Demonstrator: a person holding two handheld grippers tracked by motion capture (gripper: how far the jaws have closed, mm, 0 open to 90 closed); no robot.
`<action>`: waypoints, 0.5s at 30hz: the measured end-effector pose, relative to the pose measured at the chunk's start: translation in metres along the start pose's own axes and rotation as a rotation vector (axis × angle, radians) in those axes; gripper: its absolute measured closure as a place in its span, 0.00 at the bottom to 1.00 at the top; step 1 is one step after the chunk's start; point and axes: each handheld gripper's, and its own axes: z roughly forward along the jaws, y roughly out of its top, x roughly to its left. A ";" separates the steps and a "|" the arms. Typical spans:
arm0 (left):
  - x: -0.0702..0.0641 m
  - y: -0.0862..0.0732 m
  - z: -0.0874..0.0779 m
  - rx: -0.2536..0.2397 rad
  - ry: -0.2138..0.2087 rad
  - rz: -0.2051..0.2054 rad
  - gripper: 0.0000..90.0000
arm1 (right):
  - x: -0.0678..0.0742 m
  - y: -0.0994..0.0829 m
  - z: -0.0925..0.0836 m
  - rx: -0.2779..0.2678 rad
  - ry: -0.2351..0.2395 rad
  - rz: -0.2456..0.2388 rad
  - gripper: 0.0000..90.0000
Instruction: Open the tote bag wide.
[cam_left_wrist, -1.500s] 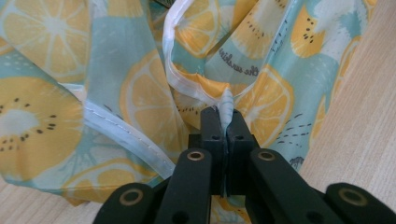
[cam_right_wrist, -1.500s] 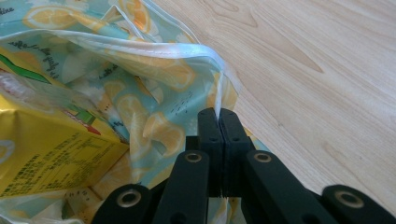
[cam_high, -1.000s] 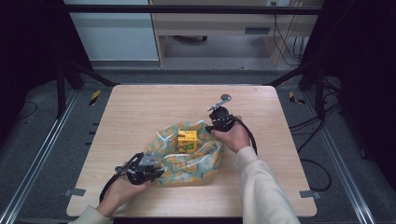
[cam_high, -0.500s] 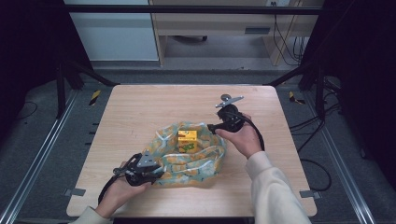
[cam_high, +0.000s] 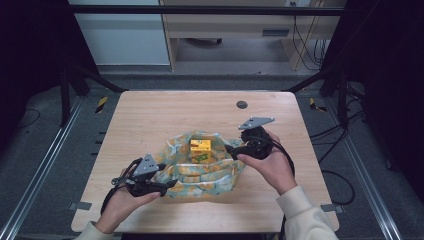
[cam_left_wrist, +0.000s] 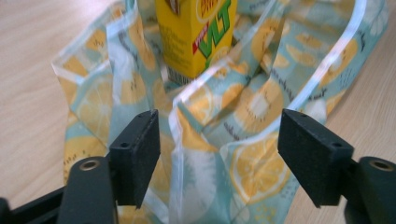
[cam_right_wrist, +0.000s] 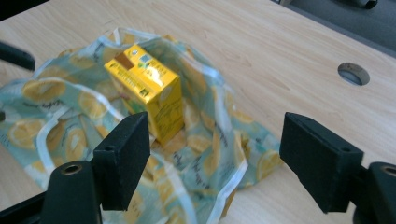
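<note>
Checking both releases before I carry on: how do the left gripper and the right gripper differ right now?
The left gripper sits at the near-left edge of the lemon-print bag, whose film rises between its jaws; the right gripper is at the bag's right side, its jaws standing over the bag with nothing between them. The left looks at the yellow carton low and close, the right from higher. Both have just been opening and grip nothing.

The desk (cam_high: 165, 115) is evenly lit from above, with soft, faint shadows; the surroundings fall into darkness. The high view is slightly soft. In both gripper views the near black claw pads blur, and the bag (cam_left_wrist: 261, 102) shows mild sheen.
</note>
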 end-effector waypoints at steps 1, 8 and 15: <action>0.000 0.002 0.000 -0.012 0.000 -0.004 0.32 | 0.002 -0.003 -0.002 0.000 0.001 0.004 0.27; 0.011 0.027 -0.005 -0.033 0.041 0.009 0.34 | 0.013 -0.024 -0.014 0.001 0.004 -0.012 0.26; 0.040 0.047 0.015 0.028 0.093 0.020 0.39 | 0.025 -0.047 -0.008 0.042 0.011 -0.011 0.27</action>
